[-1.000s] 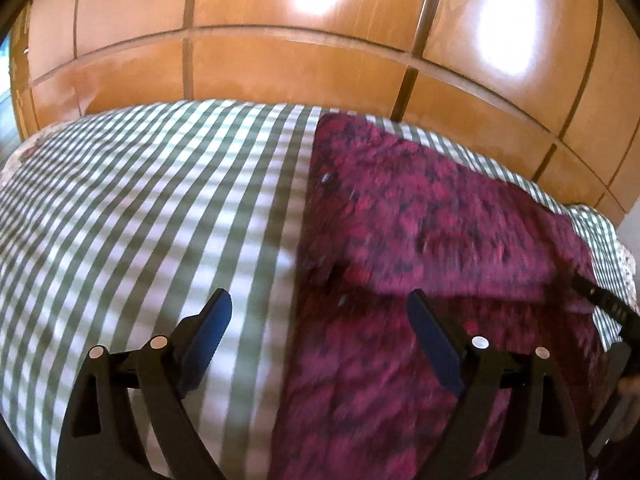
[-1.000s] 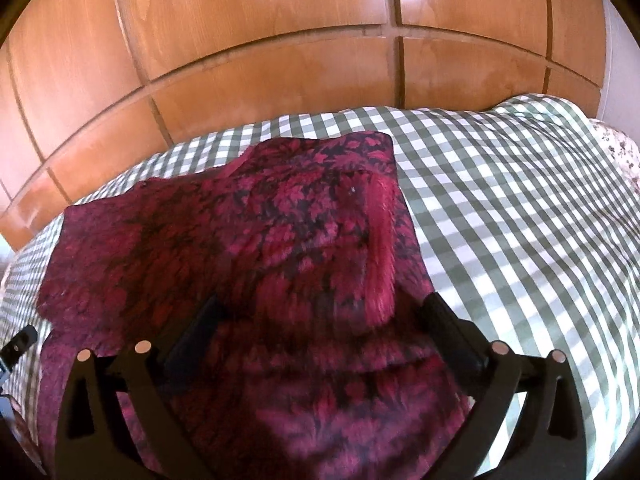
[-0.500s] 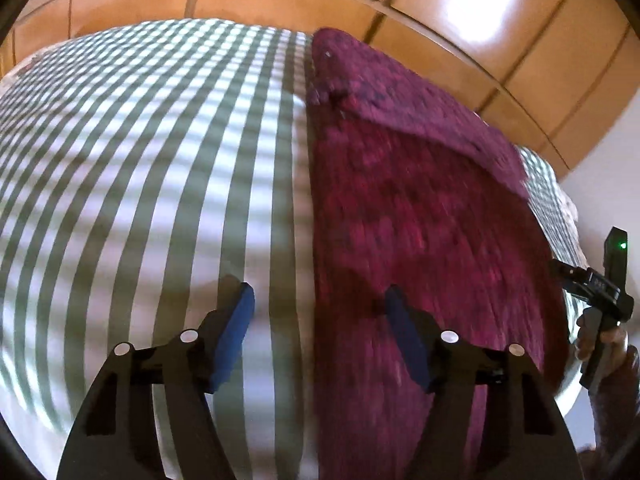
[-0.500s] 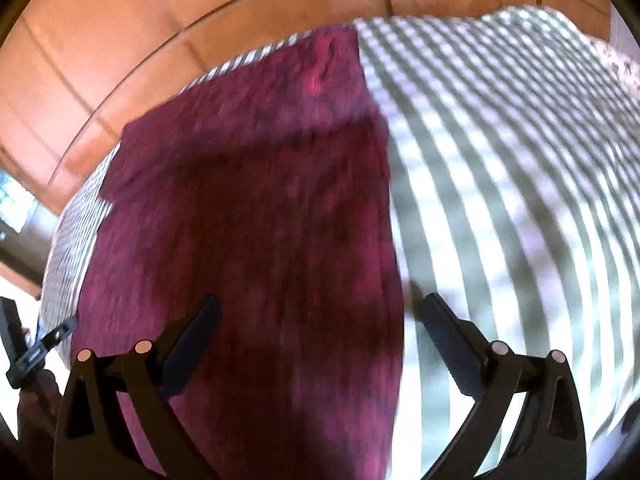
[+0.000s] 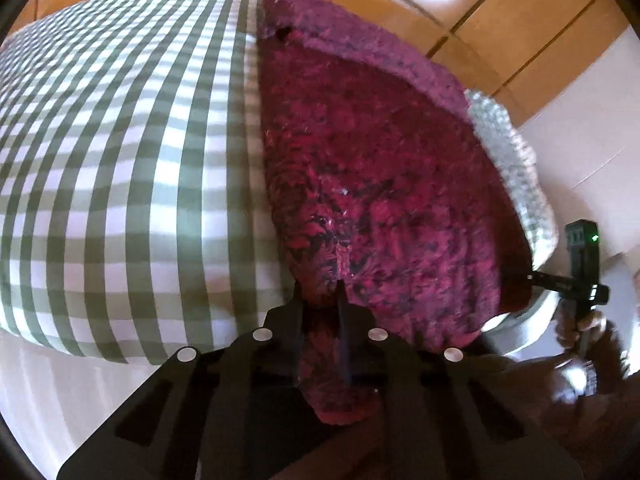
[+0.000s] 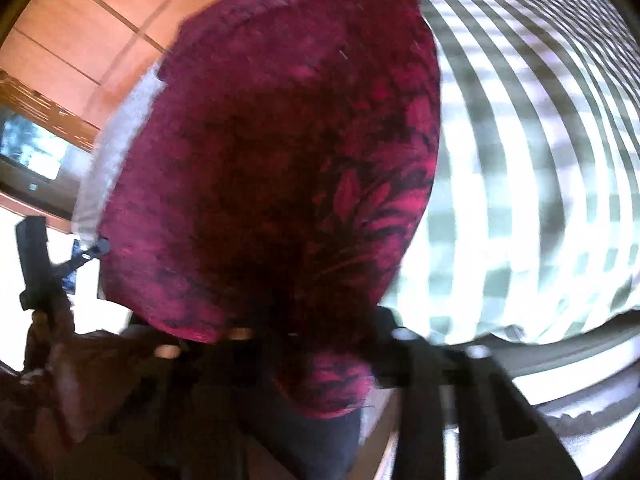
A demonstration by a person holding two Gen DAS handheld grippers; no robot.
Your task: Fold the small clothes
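A dark red patterned garment [image 5: 380, 168] lies lengthwise on a bed with a green-and-white checked cover [image 5: 120, 152]. Its far end is folded over. My left gripper [image 5: 320, 300] is shut on the garment's near left corner at the bed's front edge. My right gripper [image 6: 320, 336] is shut on the near right corner; the cloth [image 6: 280, 152] bunches over its fingers and hides them. The right gripper also shows in the left wrist view [image 5: 520, 276], and the left gripper in the right wrist view [image 6: 102, 246], each at the garment's edge.
A wooden panelled wardrobe [image 5: 480, 8] stands behind the bed. A pale wall [image 5: 592, 128] is at the right, a window [image 6: 32, 148] at the left in the right wrist view. The checked cover [image 6: 540, 160] extends on both sides of the garment.
Both grippers dropped to the bed's front edge and closed from open onto the garment's near corners. The near edge now bunches between the fingers.
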